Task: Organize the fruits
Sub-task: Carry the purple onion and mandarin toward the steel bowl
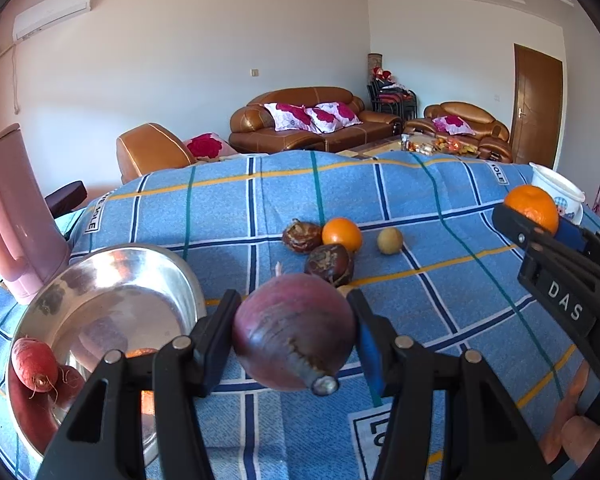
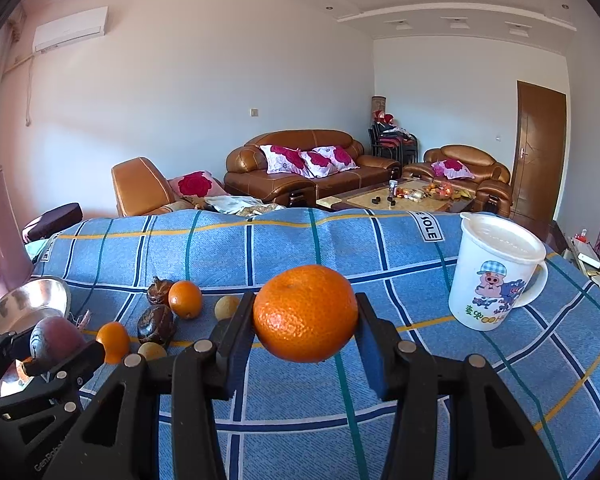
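Purple onion-shaped bulb with a dry stub [image 1: 294, 330] sits squeezed between the two black fingers of the left gripper [image 1: 296, 336], its round body filling the gap, stub end pointing toward the camera and hanging lower than the pads. It is held in the air above the blue checked cloth [image 1: 420, 200], just right of the round shiny steel bowl [image 1: 112, 304]. Two red radishes with thin roots [image 1: 36, 364] lie against the bowl's near left wall.

The right gripper [image 2: 306, 320] is clamped on a round orange tangerine with pebbled skin [image 2: 306, 312]; the fruit is pinched at its widest part, each finger pressing one side, and it bulges above and below the pads. It is also off the cloth. The left wrist view shows the same fruit [image 1: 532, 208] at the tip of that gripper [image 1: 540, 224], far right, in front of the white plastic lidded mug with a cartoon print [image 1: 556, 192]. In the right wrist view that mug [image 2: 496, 272] stands upright on the cloth, to the right of the held fruit and apart from it.

Loose on the cloth between the two grippers lie a smaller orange [image 1: 342, 234], touching two dark brown wrinkled fruits [image 1: 328, 264], and a small yellow-green round fruit [image 1: 390, 240] a little to their right. The right wrist view shows a further small orange [image 2: 114, 342] and another pale round fruit [image 2: 152, 350] nearer the left gripper [image 2: 56, 354]. A tall pink plastic jug [image 1: 8, 216] stands behind the bowl.
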The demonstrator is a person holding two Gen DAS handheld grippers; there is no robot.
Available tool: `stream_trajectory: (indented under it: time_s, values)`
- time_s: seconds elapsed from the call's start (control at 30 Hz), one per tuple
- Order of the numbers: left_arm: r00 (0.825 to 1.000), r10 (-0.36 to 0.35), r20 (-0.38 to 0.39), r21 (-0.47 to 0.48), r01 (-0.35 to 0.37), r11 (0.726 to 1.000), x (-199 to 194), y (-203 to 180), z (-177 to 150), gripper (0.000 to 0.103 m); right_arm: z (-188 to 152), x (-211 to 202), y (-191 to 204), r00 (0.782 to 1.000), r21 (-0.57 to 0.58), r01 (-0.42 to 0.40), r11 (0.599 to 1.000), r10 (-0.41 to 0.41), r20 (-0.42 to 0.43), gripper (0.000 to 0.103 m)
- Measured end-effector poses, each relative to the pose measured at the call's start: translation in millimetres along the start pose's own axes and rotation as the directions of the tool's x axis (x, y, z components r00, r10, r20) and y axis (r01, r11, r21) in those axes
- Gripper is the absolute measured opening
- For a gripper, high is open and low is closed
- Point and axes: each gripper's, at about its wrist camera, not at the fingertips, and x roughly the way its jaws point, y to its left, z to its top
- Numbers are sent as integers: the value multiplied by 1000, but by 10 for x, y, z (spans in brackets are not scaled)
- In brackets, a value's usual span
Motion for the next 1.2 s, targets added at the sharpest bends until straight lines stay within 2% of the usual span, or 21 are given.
stream_trajectory:
  time_s: [0.27, 0.6, 0.83, 1.2]
  values:
    - [1000, -10, 9, 21, 10, 1000, -97, 75, -41, 56, -63, -172, 116, 1000, -17, 8, 1000, -8, 25, 50]
    - [999, -5, 36, 16, 5, 1000, -209, 303, -60, 56, -127, -314, 410, 999, -35, -33, 999, 33, 25, 50]
    - [999, 6, 42, -10, -5, 1000, -221, 564, -66, 56, -142, -328, 664, 999, -43, -46, 998, 47, 26, 50]
    - [998, 51, 36, -69, -48, 996, -192, 1072, -80, 56, -154, -321, 1209, 993, -72, -113, 991, 114, 18, 50]
